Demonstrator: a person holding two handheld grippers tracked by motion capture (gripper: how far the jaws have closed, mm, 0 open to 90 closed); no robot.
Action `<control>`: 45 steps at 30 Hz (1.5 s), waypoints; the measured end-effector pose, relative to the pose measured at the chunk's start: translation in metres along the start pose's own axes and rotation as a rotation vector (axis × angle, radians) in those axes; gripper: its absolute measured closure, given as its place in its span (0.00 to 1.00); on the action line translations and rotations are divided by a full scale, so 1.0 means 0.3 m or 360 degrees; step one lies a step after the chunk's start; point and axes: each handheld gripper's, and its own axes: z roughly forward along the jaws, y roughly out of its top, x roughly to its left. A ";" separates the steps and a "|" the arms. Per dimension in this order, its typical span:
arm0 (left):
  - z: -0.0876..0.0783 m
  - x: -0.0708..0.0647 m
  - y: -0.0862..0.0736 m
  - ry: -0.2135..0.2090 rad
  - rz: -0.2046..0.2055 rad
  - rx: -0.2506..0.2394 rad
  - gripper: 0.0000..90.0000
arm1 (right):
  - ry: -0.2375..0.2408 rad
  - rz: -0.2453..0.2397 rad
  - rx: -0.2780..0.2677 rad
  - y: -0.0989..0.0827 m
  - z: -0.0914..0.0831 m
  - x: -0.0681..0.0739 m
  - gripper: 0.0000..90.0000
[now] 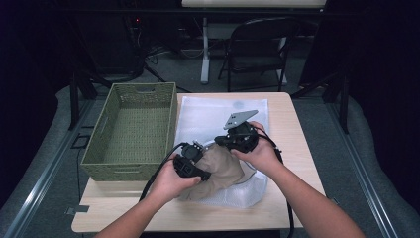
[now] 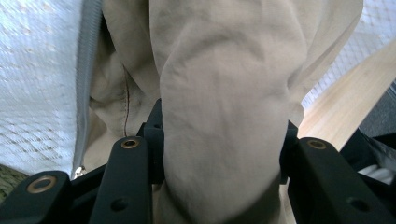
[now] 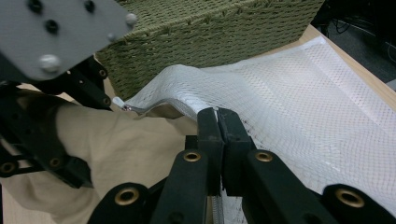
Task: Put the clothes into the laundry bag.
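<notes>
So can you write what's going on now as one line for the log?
left claw: shut on tan cloth | right claw: shut on mesh bag | basket: beside bag

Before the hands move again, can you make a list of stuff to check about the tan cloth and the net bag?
1. Left gripper clamped on the tan cloth: ok, a thick fold sits pinched between its jaws.
2. Right gripper holding the white mesh bag: ok, its jaws are shut on the bag's edge, lifting it.
3. Bag mouth open wide enough for the cloth: cannot tell; the lifted edge shows a gap, but its width is unclear.
4. Cloth fully inside the bag: not ok, much of it lies outside.
5. Green woven basket out of the way: ok, it stands left of the bag.
</notes>
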 end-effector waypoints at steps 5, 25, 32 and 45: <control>0.022 0.019 0.016 0.0057 -0.0040 -0.0030 0.62 | -0.0008 -0.0004 0.0004 0.000 0.002 0.003 0.98; 0.114 0.032 0.037 0.0108 -0.0139 -0.0096 0.62 | -0.0002 0.0006 0.0004 -0.013 0.013 0.008 0.98; 0.141 0.046 0.023 0.0143 -0.0155 -0.0137 0.61 | 0.0006 0.0011 0.0010 -0.021 0.017 0.010 0.98; 0.186 0.050 0.001 0.0161 -0.0126 -0.0190 0.49 | 0.0005 0.0024 0.0020 -0.030 0.029 0.006 0.98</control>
